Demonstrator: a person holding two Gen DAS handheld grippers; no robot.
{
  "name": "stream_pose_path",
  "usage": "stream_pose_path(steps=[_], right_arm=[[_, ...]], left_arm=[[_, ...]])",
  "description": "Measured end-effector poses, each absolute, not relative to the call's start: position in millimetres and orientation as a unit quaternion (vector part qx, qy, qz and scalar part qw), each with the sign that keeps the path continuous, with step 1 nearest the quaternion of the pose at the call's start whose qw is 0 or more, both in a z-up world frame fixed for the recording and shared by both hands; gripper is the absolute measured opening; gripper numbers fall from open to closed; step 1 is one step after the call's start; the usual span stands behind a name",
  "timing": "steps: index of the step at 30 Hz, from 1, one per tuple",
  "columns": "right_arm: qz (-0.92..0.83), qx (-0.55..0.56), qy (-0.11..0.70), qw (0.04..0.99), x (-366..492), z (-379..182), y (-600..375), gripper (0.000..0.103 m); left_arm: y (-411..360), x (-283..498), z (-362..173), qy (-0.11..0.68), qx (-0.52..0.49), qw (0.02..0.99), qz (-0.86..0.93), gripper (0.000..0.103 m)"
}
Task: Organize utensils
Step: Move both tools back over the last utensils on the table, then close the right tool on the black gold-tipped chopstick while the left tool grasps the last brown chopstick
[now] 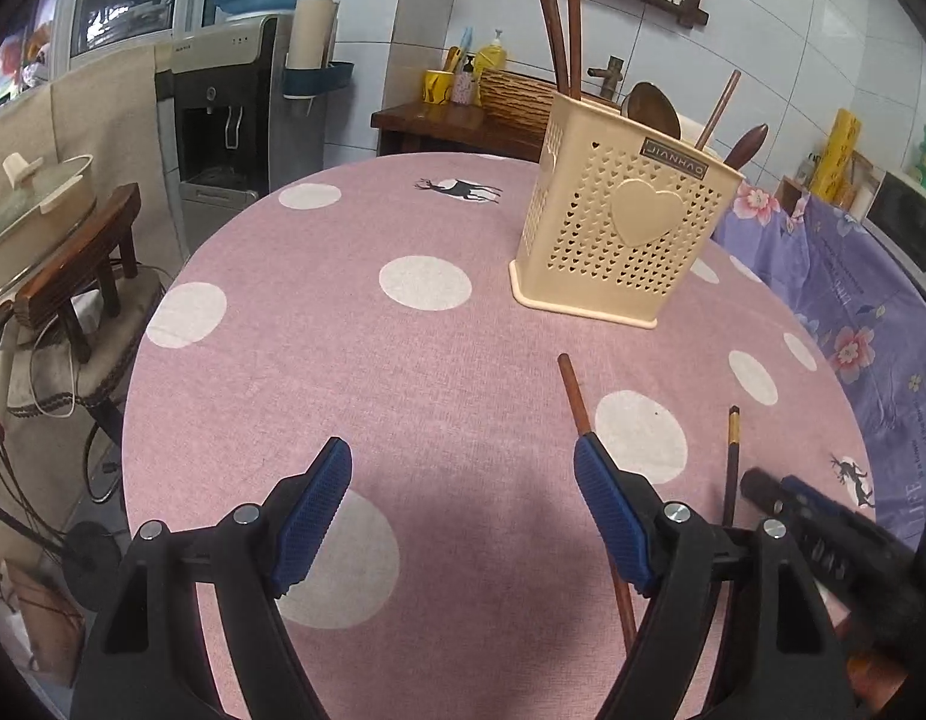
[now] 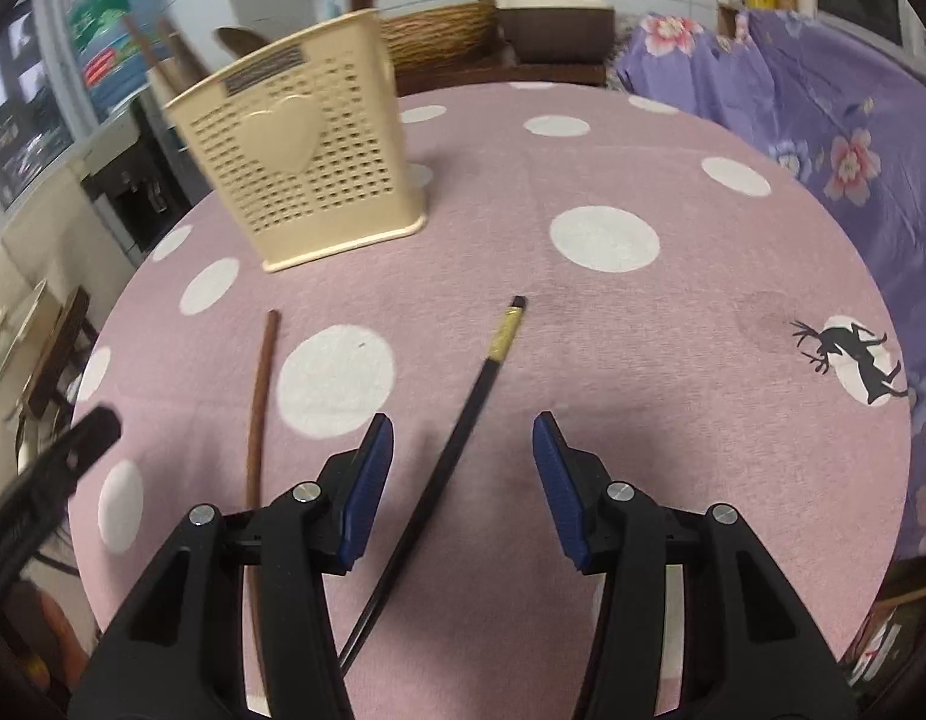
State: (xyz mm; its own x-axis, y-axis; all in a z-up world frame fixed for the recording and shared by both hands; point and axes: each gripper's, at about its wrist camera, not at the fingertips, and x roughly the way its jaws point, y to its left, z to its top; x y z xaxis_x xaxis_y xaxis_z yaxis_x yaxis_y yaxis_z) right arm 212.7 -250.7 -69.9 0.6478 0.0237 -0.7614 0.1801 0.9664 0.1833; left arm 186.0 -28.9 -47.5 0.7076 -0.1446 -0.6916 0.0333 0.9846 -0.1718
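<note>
— Where are the chopsticks lying?
— The black chopstick [image 2: 463, 450] is lying on the pink desk [image 2: 643, 360] between the spread fingers of the right tool [image 2: 463, 480], touching neither. The brown chopstick [image 2: 260, 408] is lying just left of it, passing under the right finger of the left tool [image 1: 463, 510], which is also gaping, holding nothing.
— And the holder?
— The cream utensil holder [image 1: 619, 228] is standing farther back.

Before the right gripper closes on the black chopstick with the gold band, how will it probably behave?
The black chopstick looks thin and straight, so probably stiff and light. Its glossy surface may slip between the fingers. Lying flat on the pink tablecloth, it leaves little height to grip and may roll sideways if nudged.
</note>
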Motion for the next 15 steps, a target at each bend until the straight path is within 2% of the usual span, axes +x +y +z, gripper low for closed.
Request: stream_pose_path(steps=[7, 15], right_arm=[[-0.061, 0.127, 0.434, 0.890, 240, -76, -258, 0.042], [-0.082, 0.114, 0.449, 0.882, 268, -84, -250, 0.025]], left_arm=[[-37, 184, -57, 0.389, -0.071, 0.917, -0.058, 0.075], [-38, 185, -61, 0.395, -0.064, 0.914, -0.060, 0.075]])
